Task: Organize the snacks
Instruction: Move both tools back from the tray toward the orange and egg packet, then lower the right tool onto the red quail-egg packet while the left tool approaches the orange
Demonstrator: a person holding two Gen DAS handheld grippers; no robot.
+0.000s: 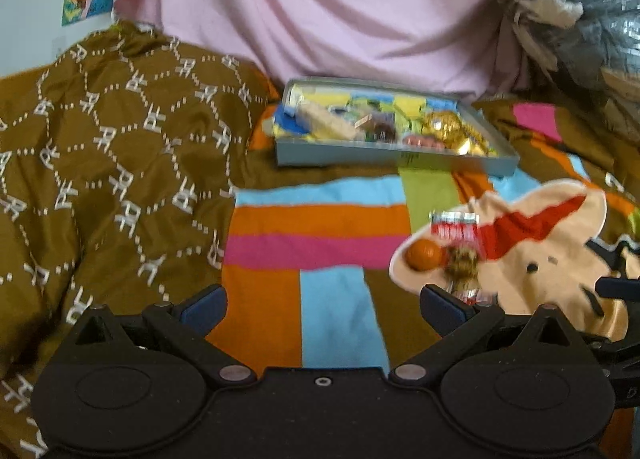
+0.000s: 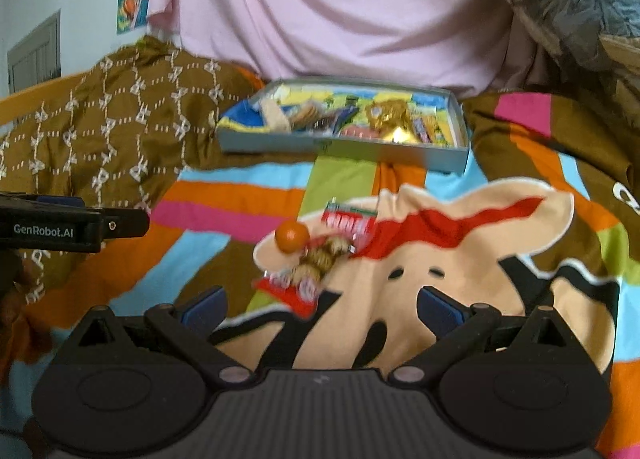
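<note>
A: Which gripper's closer to the snack packet (image 2: 316,255)?

B: Your right gripper (image 2: 320,309), spread wide & empty. Packet's just ahead, long axis running away from you. Left gripper (image 1: 322,309) also gaping, pkt off to its right.

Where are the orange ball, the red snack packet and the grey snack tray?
orange ball (image 2: 292,235), right wrist view, centre of its round face.
red snack packet (image 2: 352,222), right wrist view, upper red printed panel.
grey snack tray (image 1: 384,157), left wrist view, near side wall.
</note>
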